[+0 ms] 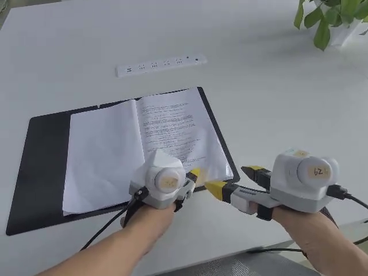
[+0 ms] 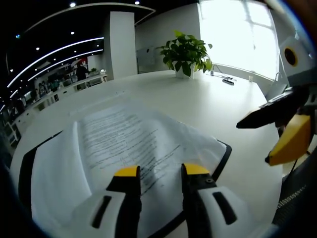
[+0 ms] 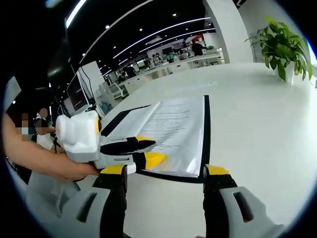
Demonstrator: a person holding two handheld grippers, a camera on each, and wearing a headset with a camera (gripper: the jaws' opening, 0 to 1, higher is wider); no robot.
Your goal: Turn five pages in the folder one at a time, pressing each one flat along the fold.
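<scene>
As it lies open, folder (image 1: 40,172) holds pages (image 1: 172,129) — printed.

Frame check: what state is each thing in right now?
folder: open, lying flat on table
printed page: flat, on the right side
left gripper: open, jaws over the page's near edge
right gripper: open, holding nothing
power strip: nothing plugged in
plant: upright

We see a flat black folder (image 1: 20,195) holding white paper pages (image 1: 103,155), one of them lined with fine black print. The left gripper (image 2: 159,171) and right gripper (image 3: 166,170) are pale grey-white, with black-and-yellow jaws. The smooth table (image 1: 259,86) is white and the leafy potted plant (image 1: 328,17) is green.
</scene>
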